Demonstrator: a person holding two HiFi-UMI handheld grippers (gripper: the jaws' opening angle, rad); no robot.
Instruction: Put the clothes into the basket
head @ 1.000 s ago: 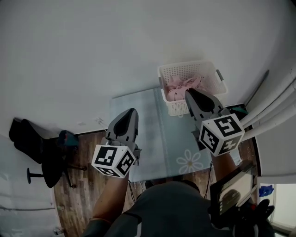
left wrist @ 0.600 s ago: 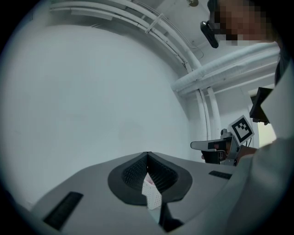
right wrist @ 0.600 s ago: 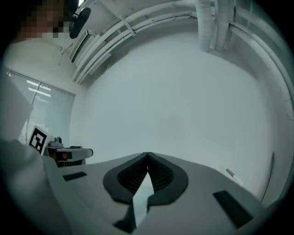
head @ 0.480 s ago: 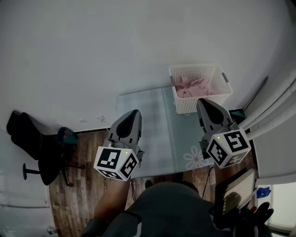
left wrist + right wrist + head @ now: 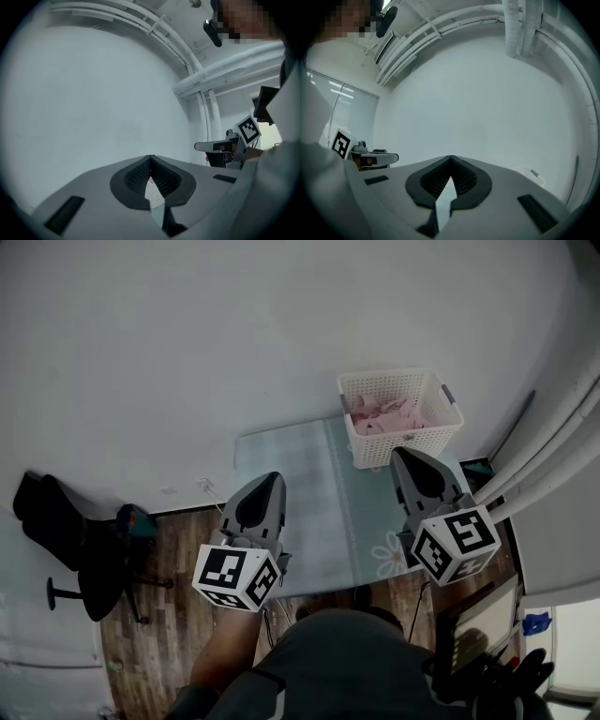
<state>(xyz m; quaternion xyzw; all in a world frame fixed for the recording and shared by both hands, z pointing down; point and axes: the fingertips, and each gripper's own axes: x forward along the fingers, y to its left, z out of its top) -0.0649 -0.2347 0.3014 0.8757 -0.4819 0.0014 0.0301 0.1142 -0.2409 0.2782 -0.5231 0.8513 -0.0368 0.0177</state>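
Only the head view shows the whole basket [image 5: 375, 448], crumpled pink clothes [image 5: 384, 415] inside, ahead of the clenched, empty right gripper [image 5: 401, 451]. The left gripper [image 5: 270, 475] is likewise clenched.

left gripper [image 5: 271, 478]: closed, empty, level | right gripper [image 5: 397, 453]: closed, empty, level

Pale tones, one pink patch
Basket [image 5: 368, 450] white lattice, clothes [image 5: 386, 414] pink, table [image 5: 291, 474] pale green with a white flower print [image 5: 388, 550]; grey left gripper [image 5: 272, 477] and right gripper [image 5: 397, 452] bear black-and-white squares.
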